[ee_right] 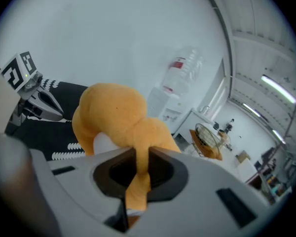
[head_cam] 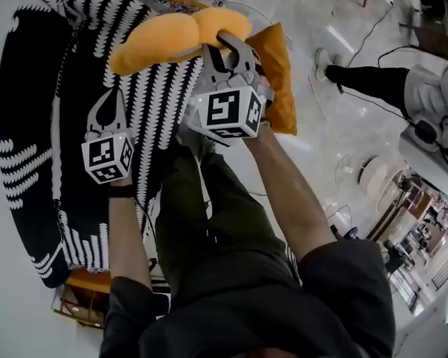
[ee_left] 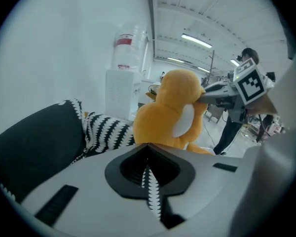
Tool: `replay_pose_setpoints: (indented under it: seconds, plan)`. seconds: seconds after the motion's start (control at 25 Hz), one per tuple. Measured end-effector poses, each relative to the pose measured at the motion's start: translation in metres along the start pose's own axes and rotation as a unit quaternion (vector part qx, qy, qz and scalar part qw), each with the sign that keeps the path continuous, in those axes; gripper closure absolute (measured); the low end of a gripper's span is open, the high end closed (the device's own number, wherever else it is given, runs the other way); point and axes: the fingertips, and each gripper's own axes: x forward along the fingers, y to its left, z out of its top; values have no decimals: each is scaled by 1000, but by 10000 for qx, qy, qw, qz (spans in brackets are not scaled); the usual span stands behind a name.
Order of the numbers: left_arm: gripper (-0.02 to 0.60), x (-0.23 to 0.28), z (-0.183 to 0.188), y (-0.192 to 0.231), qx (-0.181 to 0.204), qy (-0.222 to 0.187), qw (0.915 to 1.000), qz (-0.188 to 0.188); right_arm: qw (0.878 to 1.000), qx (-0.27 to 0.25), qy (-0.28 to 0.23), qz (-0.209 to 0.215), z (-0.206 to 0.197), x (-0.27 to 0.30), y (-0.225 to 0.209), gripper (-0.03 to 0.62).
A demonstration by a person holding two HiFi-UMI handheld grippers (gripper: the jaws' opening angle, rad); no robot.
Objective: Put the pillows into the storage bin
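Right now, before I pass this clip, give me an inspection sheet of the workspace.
Surface: pale glossy floor; no table seen.
Job's things: orange plush; striped pillow; orange cushion beside them. Wooden frame at the striped pillow's edge; cannot tell if it is the bin.
Clutter: nothing seen near the pillows.
Tools: left tool shut on the striped pillow's fabric; right tool shut on the orange plush.
Cables: thin cables on the floor at right.
Surroundings: a bystander's leg; water dispenser.
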Motion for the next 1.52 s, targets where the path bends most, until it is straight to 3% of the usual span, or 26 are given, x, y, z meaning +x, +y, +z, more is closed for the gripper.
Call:
replay_pose_setpoints:
  seconds: [0.16,0.36,0.68,0.92,1.12,1.52]
  plan:
    - [577,22,11,-81,318,42,9985,-453,9960,613,370,-542,-75,-58,-60,556]
    - [577,58,13,-184,904,163,9885,-1204,9784,1363,963,-1222,-179,-114,-101,556]
    - [577,100,-37,-303,1666,668,9603,-2134,9205,2840,1938,-1857,-326,-165,-77,553]
    - [577,130,-81,-338,1993,1053,9414,-2509,8809,3452,2400,-2173,-396,-177,-48,549]
    - [577,148,-104,-344,2134,1256,9319,-2649,8548,3895,2568,-2274,-425,-171,-27,547]
    - [578,160,-125,-343,2138,1468,9285,-2659,8316,4355,2966,-1754,-467,-138,19,499]
